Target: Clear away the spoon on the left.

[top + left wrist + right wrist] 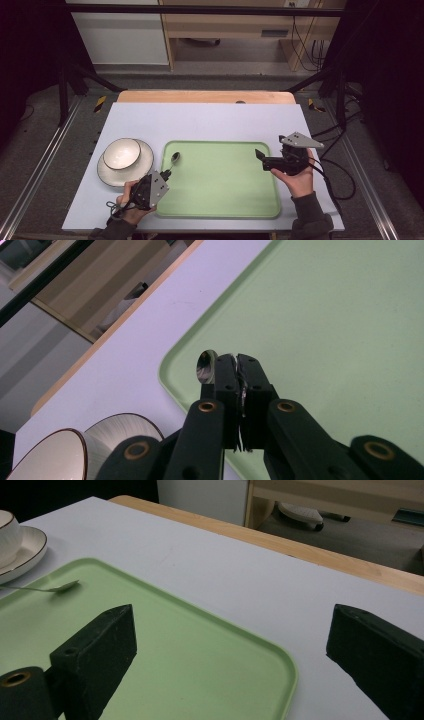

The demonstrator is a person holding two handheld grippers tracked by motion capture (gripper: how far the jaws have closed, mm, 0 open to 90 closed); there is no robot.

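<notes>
You are working in what looks like a lab or test bay rather than a home. Your table (210,120), a wooden top under a pale sheet, stands inside a black metal frame (200,9) whose struts slant down to the floor at far left and far right. Metal rails (35,165) run along the grey floor on both sides. Loose black cables (340,172) trail across the floor at your right and hang at the far right. Beyond the far edge stand plain light-wood cabinets (225,30).
</notes>
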